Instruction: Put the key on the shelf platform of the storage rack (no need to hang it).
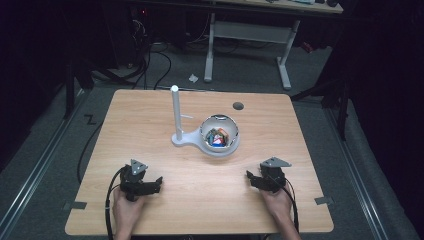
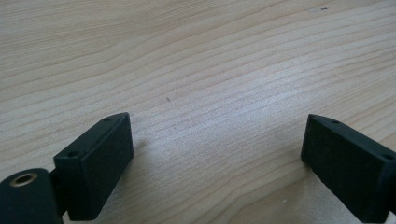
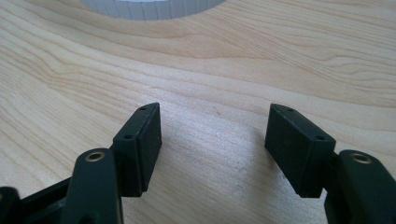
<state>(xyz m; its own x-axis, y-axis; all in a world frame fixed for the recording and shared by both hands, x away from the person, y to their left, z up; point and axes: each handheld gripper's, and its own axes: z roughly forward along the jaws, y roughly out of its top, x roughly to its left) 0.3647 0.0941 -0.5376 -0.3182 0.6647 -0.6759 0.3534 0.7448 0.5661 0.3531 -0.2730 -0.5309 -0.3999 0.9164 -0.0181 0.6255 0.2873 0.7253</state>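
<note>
A white bowl [image 1: 219, 135] holding several colourful small items sits mid-table, joined to a white base with an upright post [image 1: 175, 112]. My left gripper [image 1: 158, 182] rests near the front left of the wooden table [image 1: 200, 205], held by a hand. Its jaws stand wide apart over bare wood in the left gripper view [image 2: 217, 123]. My right gripper [image 1: 249, 176] lies at the front right, also hand-held. In the right gripper view [image 3: 215, 112] its jaws are open with nothing between them, and the bowl's ribbed white wall [image 3: 154, 9] lies ahead.
A dark round hole [image 1: 238, 106] is set in the table behind the bowl. Grey tape tabs mark the front corners [image 1: 75, 205] [image 1: 324, 200]. Beyond the table stand a white desk frame [image 1: 250, 35] and floor cables [image 1: 160, 65].
</note>
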